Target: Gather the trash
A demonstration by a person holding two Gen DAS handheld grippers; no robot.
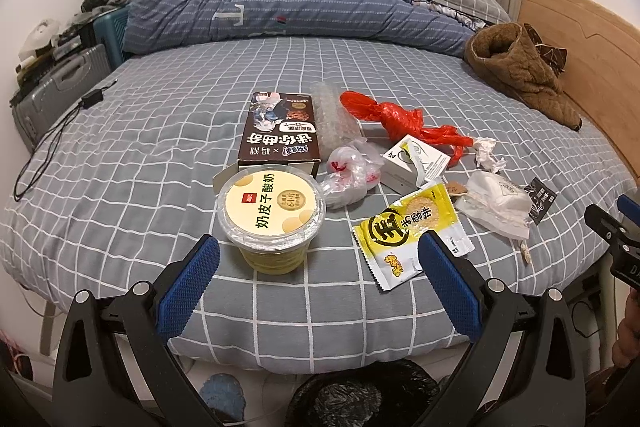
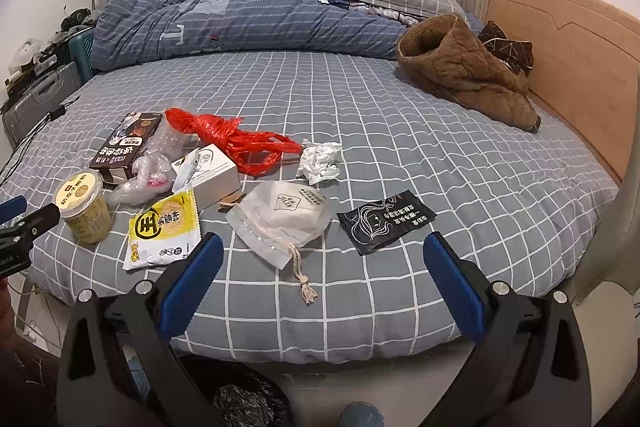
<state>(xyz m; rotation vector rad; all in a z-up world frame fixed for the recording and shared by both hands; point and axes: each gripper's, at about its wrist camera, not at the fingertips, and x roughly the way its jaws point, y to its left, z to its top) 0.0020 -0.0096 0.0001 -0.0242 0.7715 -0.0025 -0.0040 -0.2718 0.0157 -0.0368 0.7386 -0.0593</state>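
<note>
My left gripper [image 1: 318, 281] hangs with its blue pads spread wide and nothing between them, at the near edge of the bed [image 1: 160, 115]; through it I see the yogurt cup [image 1: 271, 217], lid reading 奶皮子酸奶, just ahead of the left pad, and the yellow snack wrapper [image 1: 408, 231] touching the right pad's tip in the frame. Behind them lie a brown box [image 1: 280, 131] and a red plastic bag [image 1: 396, 119]. My right gripper [image 2: 324, 279] is equally wide and empty, framing a white drawstring pouch [image 2: 282, 217] printed KYU and a black sachet [image 2: 384, 221] whose text I cannot read.
</note>
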